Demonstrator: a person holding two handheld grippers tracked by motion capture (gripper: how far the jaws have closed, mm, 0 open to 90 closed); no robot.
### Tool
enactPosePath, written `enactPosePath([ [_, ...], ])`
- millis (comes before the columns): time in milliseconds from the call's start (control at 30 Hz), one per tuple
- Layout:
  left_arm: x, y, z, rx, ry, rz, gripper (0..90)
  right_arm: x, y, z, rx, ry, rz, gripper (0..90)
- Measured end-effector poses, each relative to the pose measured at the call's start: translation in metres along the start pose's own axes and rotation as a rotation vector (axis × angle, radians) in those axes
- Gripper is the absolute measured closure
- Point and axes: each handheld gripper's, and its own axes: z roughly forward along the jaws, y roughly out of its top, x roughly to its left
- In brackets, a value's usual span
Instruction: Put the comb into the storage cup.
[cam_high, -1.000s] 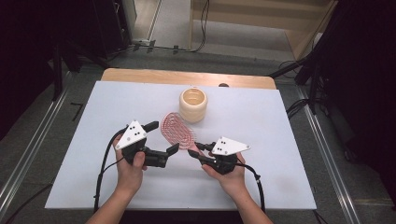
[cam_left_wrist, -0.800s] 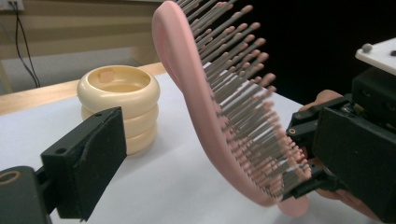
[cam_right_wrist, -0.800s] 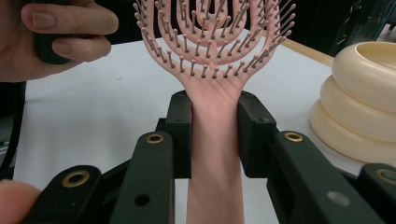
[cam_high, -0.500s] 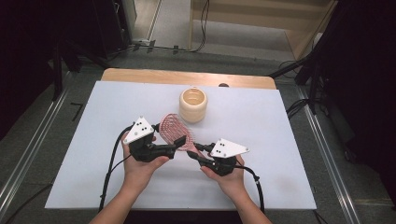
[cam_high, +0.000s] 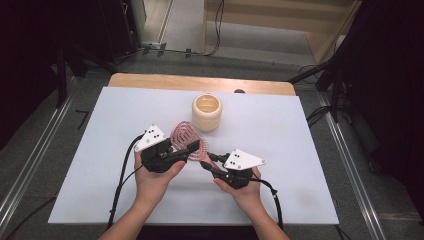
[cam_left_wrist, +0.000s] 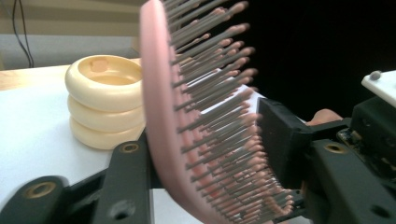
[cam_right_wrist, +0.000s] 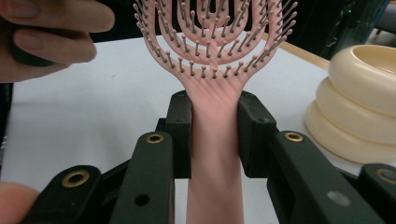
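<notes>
A pink hairbrush (cam_high: 187, 137) with grey bristles is held just above the white table, head toward the back. My right gripper (cam_high: 207, 162) is shut on its handle (cam_right_wrist: 215, 154), one pad on each side. My left gripper (cam_high: 192, 147) reaches in from the left across the brush head (cam_left_wrist: 161, 116). Its jaws have just been closing: one pad lies against the smooth back, the other (cam_left_wrist: 280, 140) meets the bristle tips. A cream ringed cup (cam_high: 206, 112) stands upright just behind the brush.
The white table top (cam_high: 300, 140) has open room to the right and left of the hands. A wooden strip (cam_high: 200, 82) runs along its far edge. Cables trail from both grippers toward the near edge. The person's other hand (cam_right_wrist: 51, 32) appears in the right gripper view.
My left gripper has moved right, onto the brush head, and its jaws have narrowed around it. The right gripper and the brush handle have stayed put.
</notes>
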Motion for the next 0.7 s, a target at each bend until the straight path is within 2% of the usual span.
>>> enactPosePath([
  [200, 0.006, 0.002, 0.001, 0.002, -0.043, -0.049, 57.5, 0.001, -0.001, 0.000, 0.000, -0.020, -0.014, 67.4],
  [333, 0.011, 0.003, 0.001, -0.009, -0.113, -0.103, 62.3, 0.001, -0.001, 0.001, -0.007, -0.024, -0.024, 67.3],
  [433, 0.013, 0.004, 0.002, -0.009, -0.141, -0.117, 64.0, 0.000, -0.001, 0.001, -0.012, -0.009, -0.011, 66.1],
  [533, 0.014, 0.004, 0.003, -0.004, -0.140, -0.112, 64.3, -0.001, 0.000, 0.000, -0.032, -0.002, 0.012, 51.7],
  [700, 0.014, 0.007, 0.002, -0.024, -0.144, -0.095, 64.5, -0.008, 0.001, -0.003, -0.052, 0.008, 0.056, 21.6],
])
